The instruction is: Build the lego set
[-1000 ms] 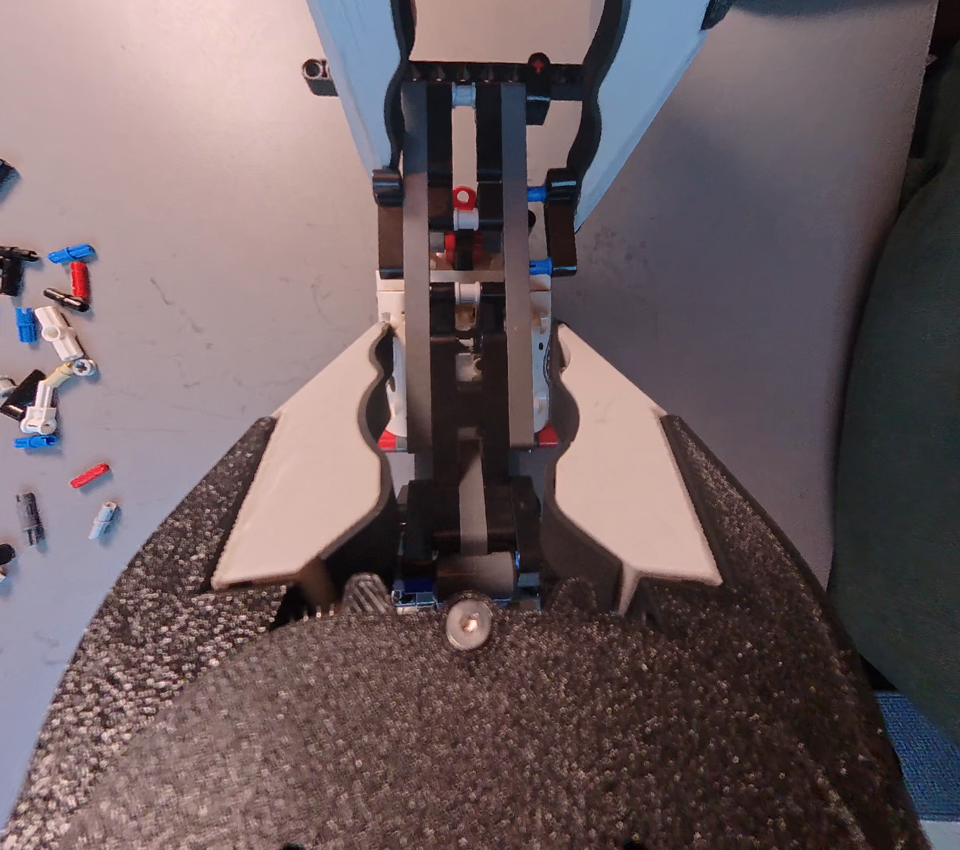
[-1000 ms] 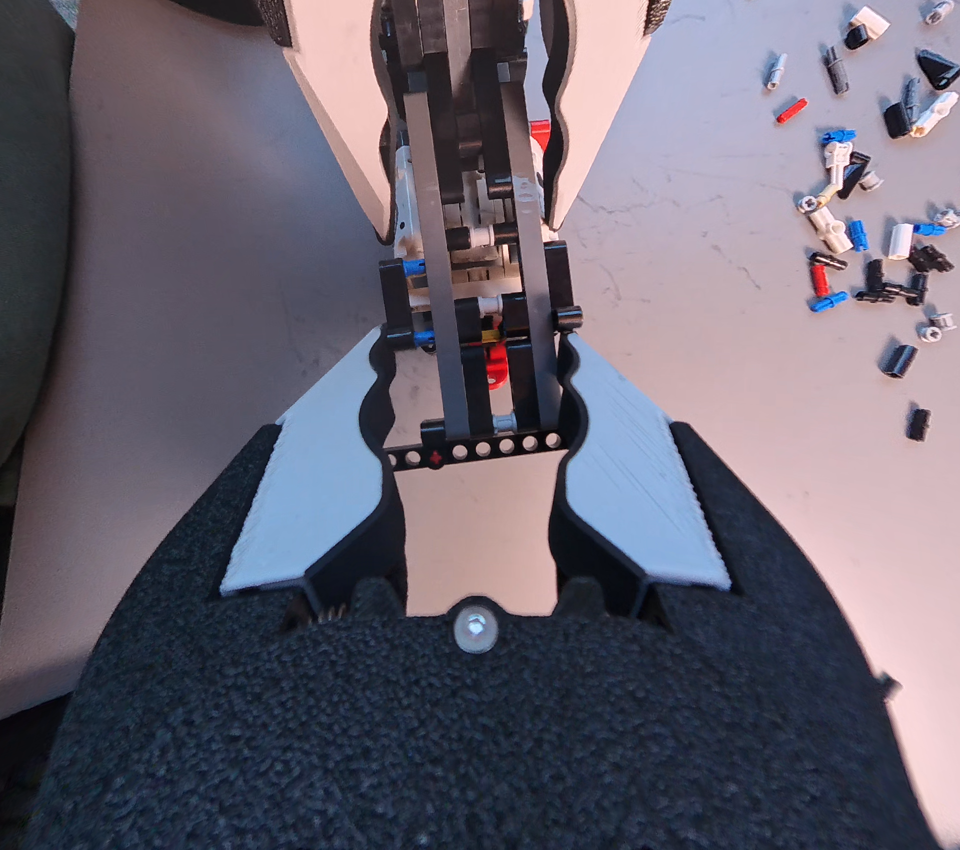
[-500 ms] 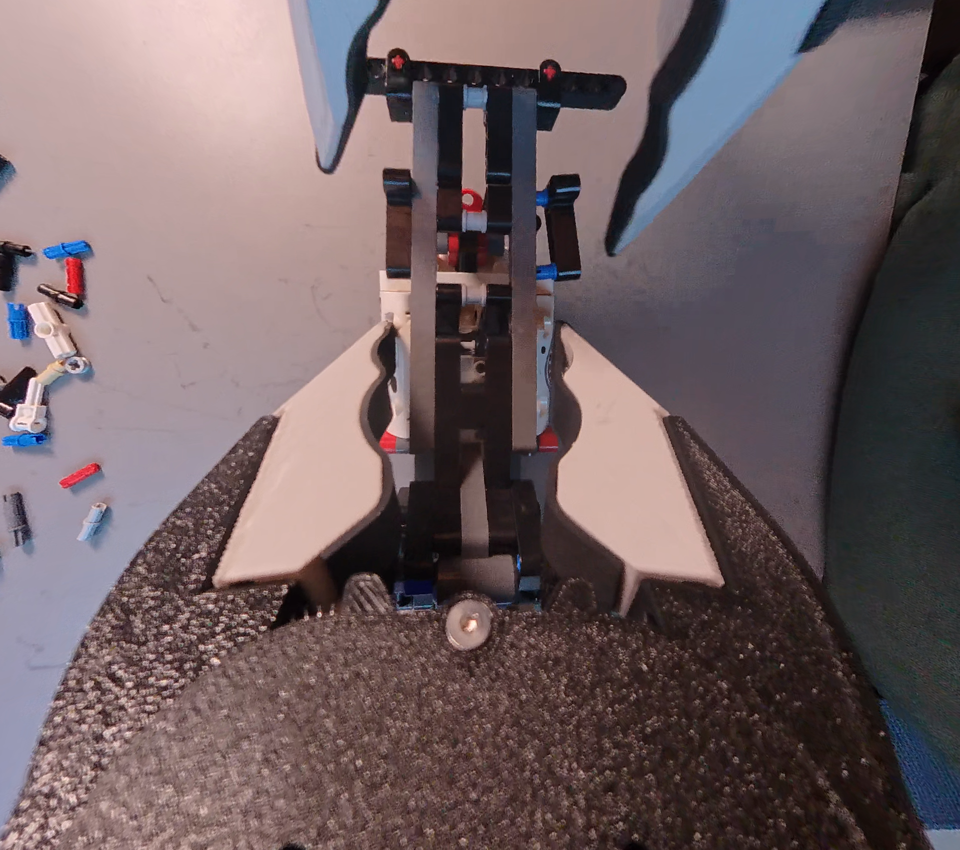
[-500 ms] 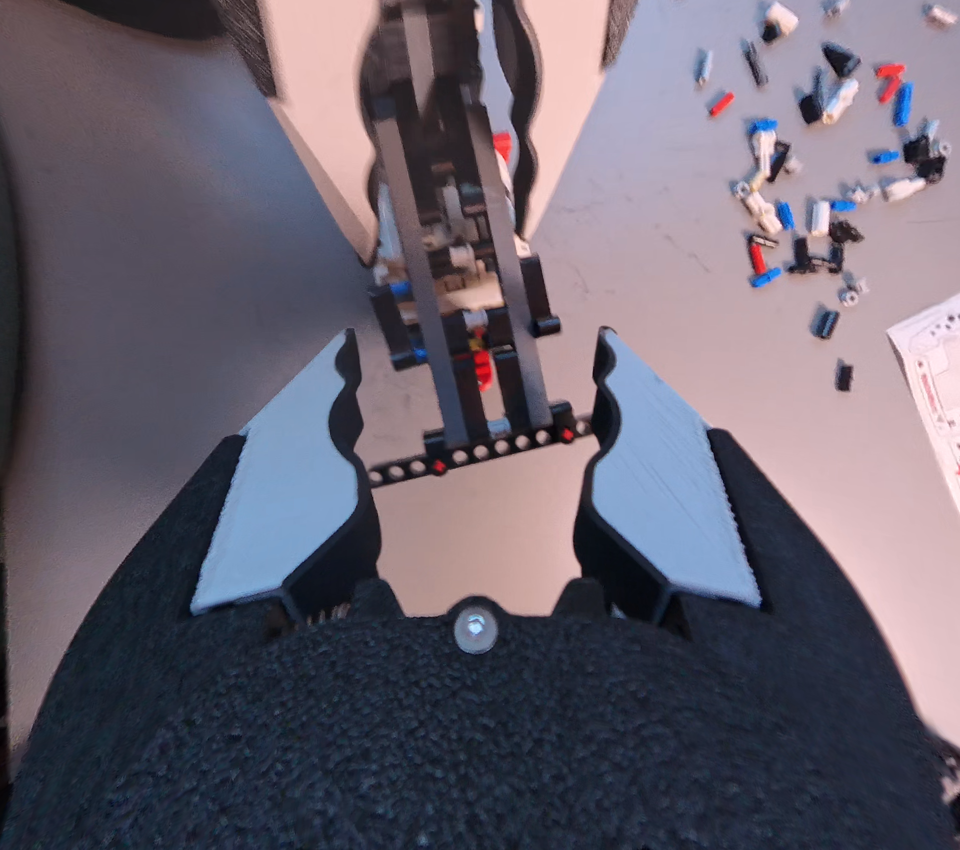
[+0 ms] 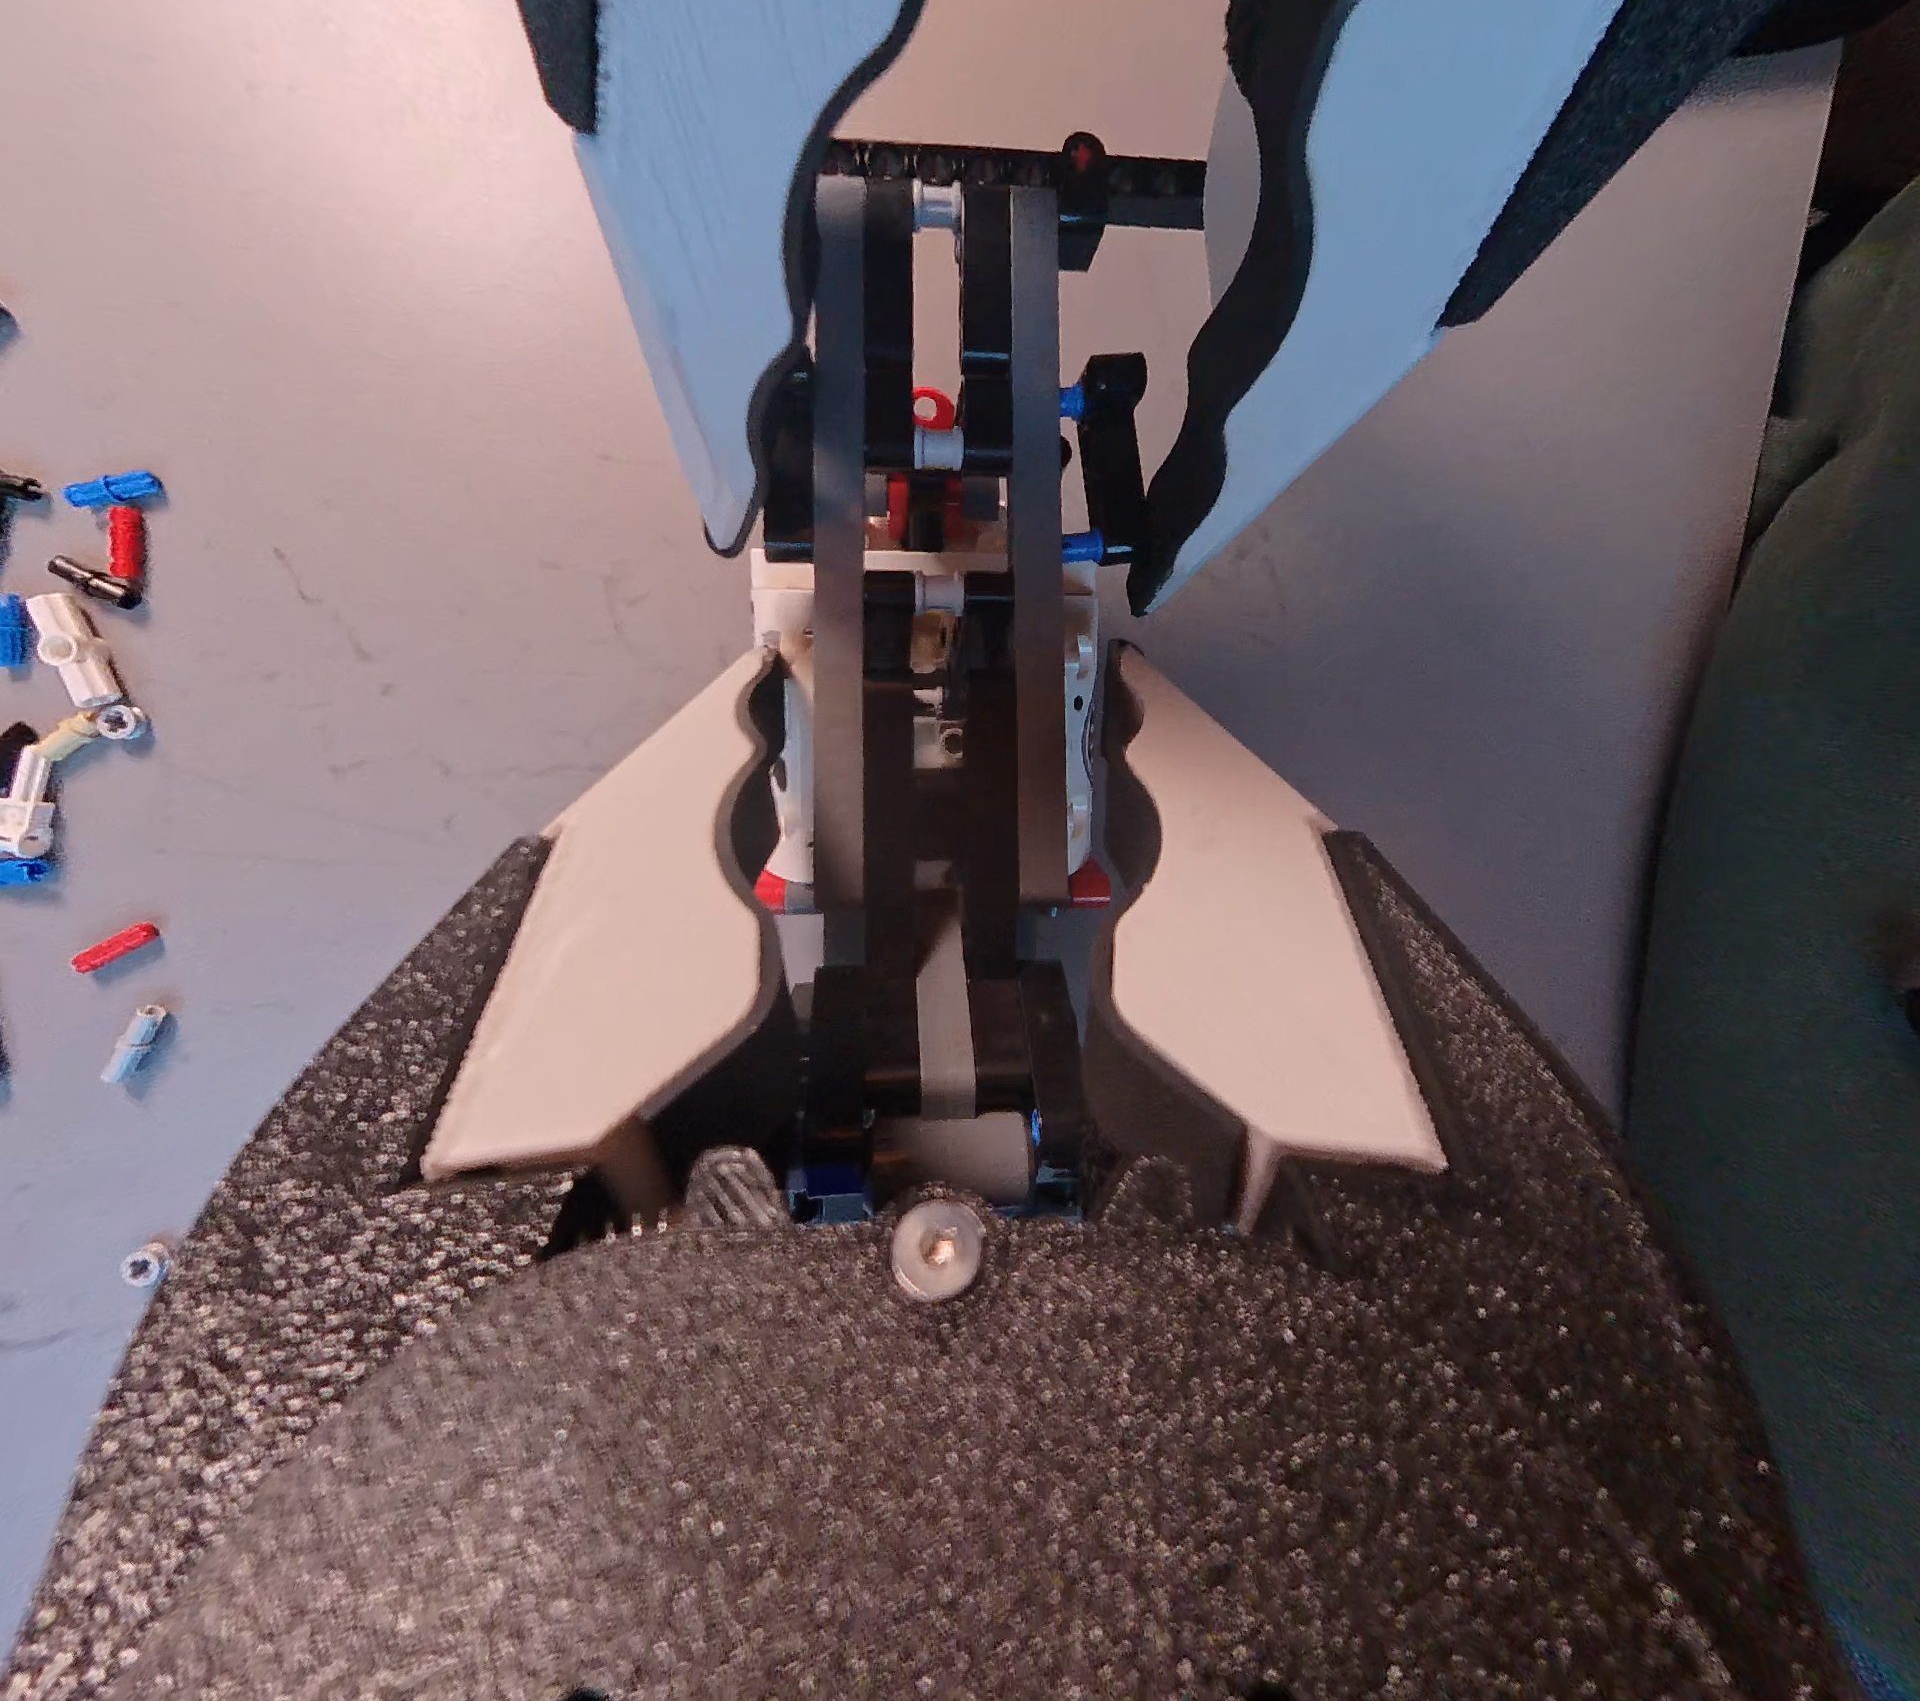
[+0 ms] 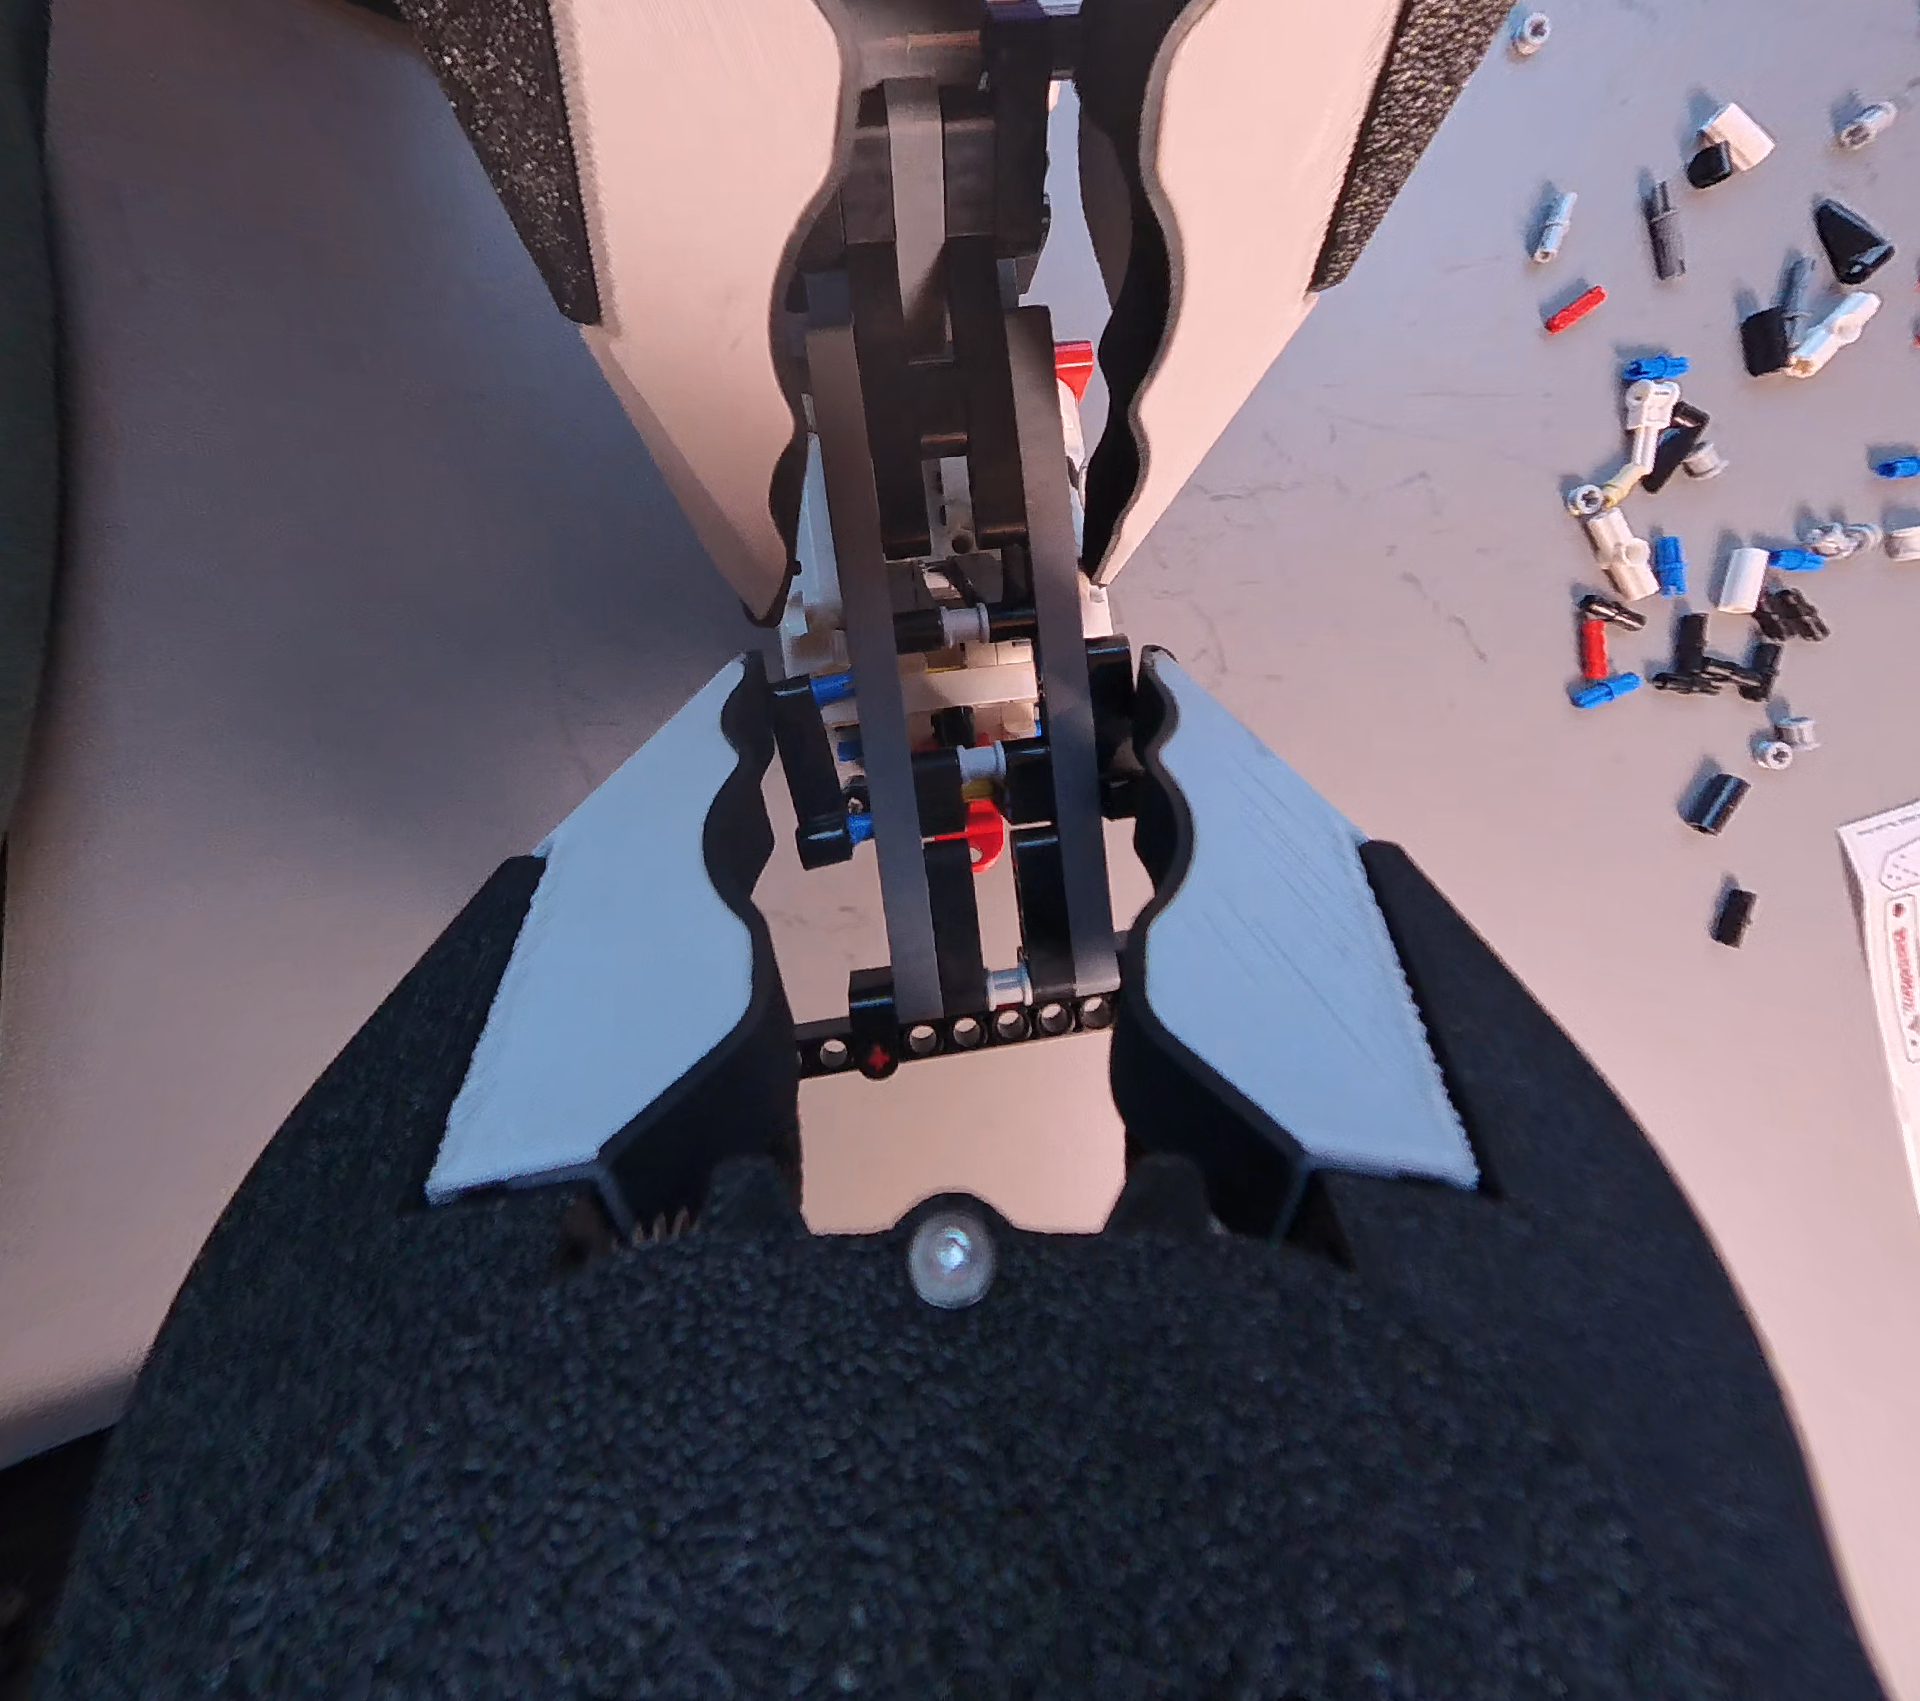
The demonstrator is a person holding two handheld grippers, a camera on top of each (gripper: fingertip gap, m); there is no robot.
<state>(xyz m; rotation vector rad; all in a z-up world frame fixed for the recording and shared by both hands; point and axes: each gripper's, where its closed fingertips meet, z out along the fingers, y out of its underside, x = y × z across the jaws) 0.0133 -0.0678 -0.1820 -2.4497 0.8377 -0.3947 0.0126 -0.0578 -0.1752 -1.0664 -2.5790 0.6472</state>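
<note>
A long lego model (image 5: 836,404) of black and grey beams with a white core and red and blue pins is held above the grey table (image 5: 364,301) between both grippers. My left gripper (image 5: 940,659) is shut on its white near end. My right gripper (image 6: 951,669) is shut on the other end, its fingertips pressing the black side beams of the model (image 6: 894,716), with a black holed cross beam (image 6: 966,1033) spanning its jaws. Each gripper shows at the top of the other's view, the right (image 5: 935,565) and the left (image 6: 935,597).
Several small loose pieces, blue, red, black and white, lie scattered on the table (image 5: 83,633) (image 6: 1714,508). A printed paper sheet (image 6: 1886,924) lies at the right edge. A dark green padded surface (image 5: 1818,716) sits past the table edge. Less than 4 cm separates the two grippers' tips.
Half a second ago my right gripper was open and drawn back from the model. It has moved in and shut on the model's far end again. My left gripper has kept its hold.
</note>
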